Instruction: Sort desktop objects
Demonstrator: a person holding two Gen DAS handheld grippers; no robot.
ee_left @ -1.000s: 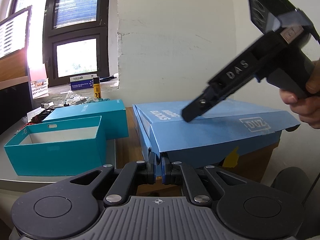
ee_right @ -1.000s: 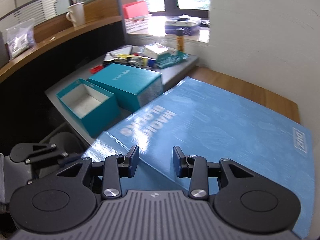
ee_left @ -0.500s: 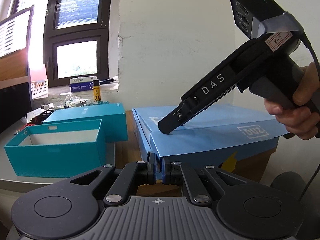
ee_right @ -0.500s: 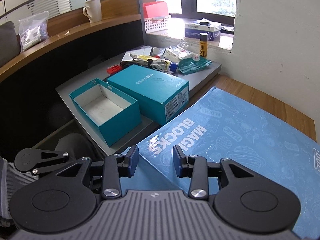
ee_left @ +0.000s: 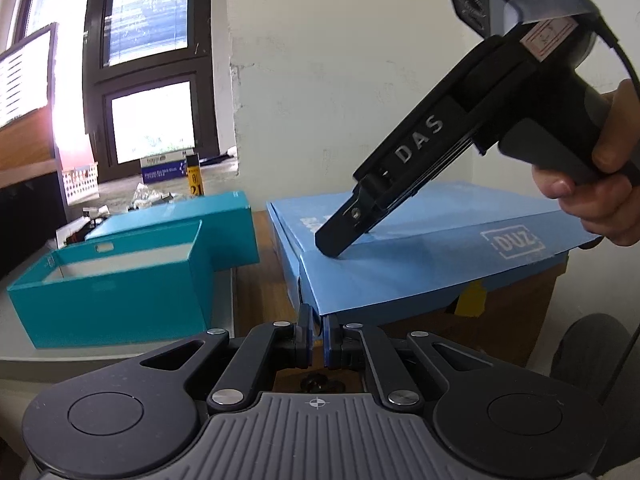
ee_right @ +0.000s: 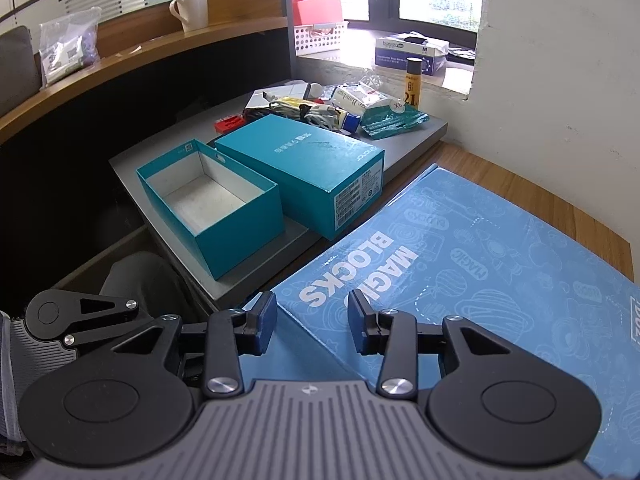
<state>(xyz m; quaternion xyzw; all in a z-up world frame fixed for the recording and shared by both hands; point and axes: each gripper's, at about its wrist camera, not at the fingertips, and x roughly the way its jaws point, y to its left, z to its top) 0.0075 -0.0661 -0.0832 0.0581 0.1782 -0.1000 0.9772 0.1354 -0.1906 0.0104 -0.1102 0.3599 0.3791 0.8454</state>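
Observation:
A large flat blue "MAGIC BLOCKS" box (ee_right: 500,280) lies on the wooden desk (ee_right: 520,196). In the left wrist view its lid (ee_left: 420,272) slopes down to a front corner. My left gripper (ee_left: 318,336) is shut on that corner. My right gripper (ee_right: 312,320) is open and hovers over the lid's near left part; its fingertips (ee_left: 336,244) look to rest on the lid's top. An open teal box (ee_right: 208,208) and a closed teal box (ee_right: 304,168) stand on the grey surface to the left.
Packets, cables and small items (ee_right: 320,108) crowd the back of the grey surface (ee_right: 400,148). A glue stick (ee_right: 412,84), a glove box (ee_right: 408,50) and a white basket (ee_right: 320,36) sit on the window sill. A white wall stands close on the right. A hand (ee_left: 592,200) holds my right gripper.
My right gripper has moved down and toward the lid's front left corner, still open. My left gripper stays shut on the lid's corner.

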